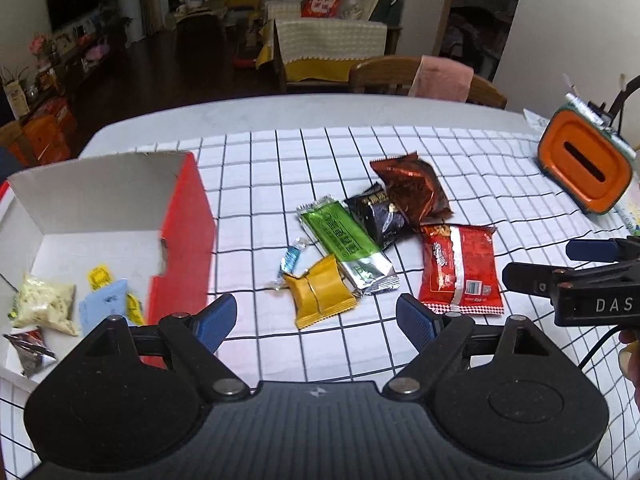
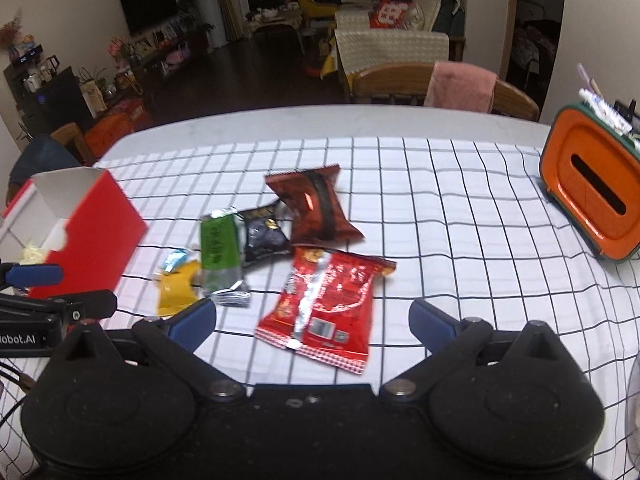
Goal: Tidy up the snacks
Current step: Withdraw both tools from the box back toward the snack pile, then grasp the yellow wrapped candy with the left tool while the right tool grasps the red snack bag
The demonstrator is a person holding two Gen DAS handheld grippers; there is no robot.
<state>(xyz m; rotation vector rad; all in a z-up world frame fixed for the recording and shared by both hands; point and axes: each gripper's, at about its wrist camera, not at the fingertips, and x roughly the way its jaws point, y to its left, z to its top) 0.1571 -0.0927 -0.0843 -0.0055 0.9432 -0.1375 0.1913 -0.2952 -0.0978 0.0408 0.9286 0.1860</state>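
Grid-checked tablecloth (image 1: 400, 152), crinkly foil snack packets (image 1: 460, 272), red cardboard box (image 1: 188, 240), both grippers (image 1: 316, 316) (image 2: 312, 320) spread empty.

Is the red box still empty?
No, the left wrist view shows several small packets already lying inside the red box, including a pale one.

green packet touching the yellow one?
Touching. Left wrist view: the green packet's silver end lies against the yellow packet's top corner, no cloth showing between them.

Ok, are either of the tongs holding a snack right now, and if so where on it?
Nothing is held. The left tongs and right tongs are both open above the checked cloth, with no packet touching their pads.
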